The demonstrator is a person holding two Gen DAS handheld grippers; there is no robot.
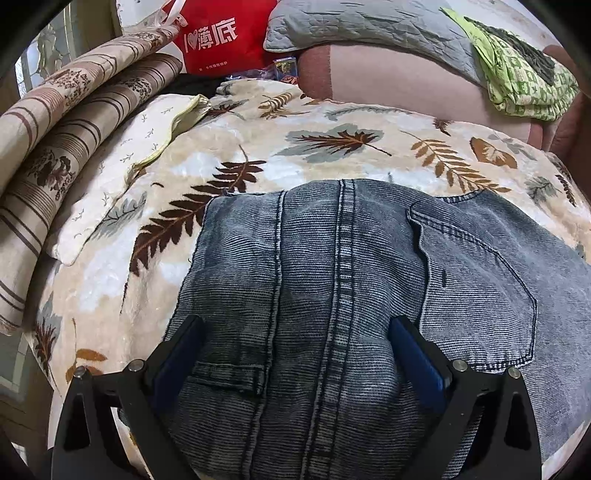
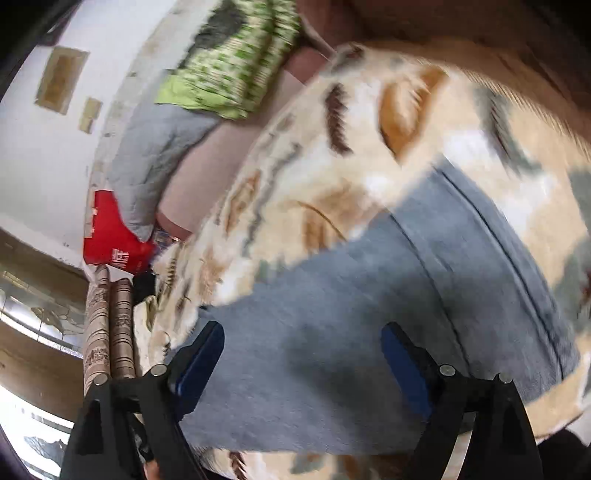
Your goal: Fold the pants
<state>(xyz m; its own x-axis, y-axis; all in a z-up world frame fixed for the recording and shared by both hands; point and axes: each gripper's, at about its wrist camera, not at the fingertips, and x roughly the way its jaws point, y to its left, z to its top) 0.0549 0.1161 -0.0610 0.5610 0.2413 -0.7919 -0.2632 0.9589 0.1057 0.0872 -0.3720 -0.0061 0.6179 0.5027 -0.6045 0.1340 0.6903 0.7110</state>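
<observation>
Faded blue jeans (image 1: 351,258) lie folded on a leaf-patterned blanket (image 1: 236,147), with the back pocket (image 1: 480,280) and a centre seam facing up. My left gripper (image 1: 295,323) stands open low over the denim, its blue pads wide apart on either side of the seam, and the cloth bulges up between them. The right wrist view is blurred by motion. There my right gripper (image 2: 302,328) is open above a flat stretch of the jeans (image 2: 406,258), and its pads press on nothing. The blanket (image 2: 332,147) shows beyond.
Rolled striped bedding (image 1: 55,129) and a cream pillow (image 1: 122,166) lie at the left. At the back are a red bag (image 1: 218,37), a grey quilted pillow (image 1: 369,26), a pink cushion (image 1: 388,81) and a green patterned cloth (image 1: 524,74).
</observation>
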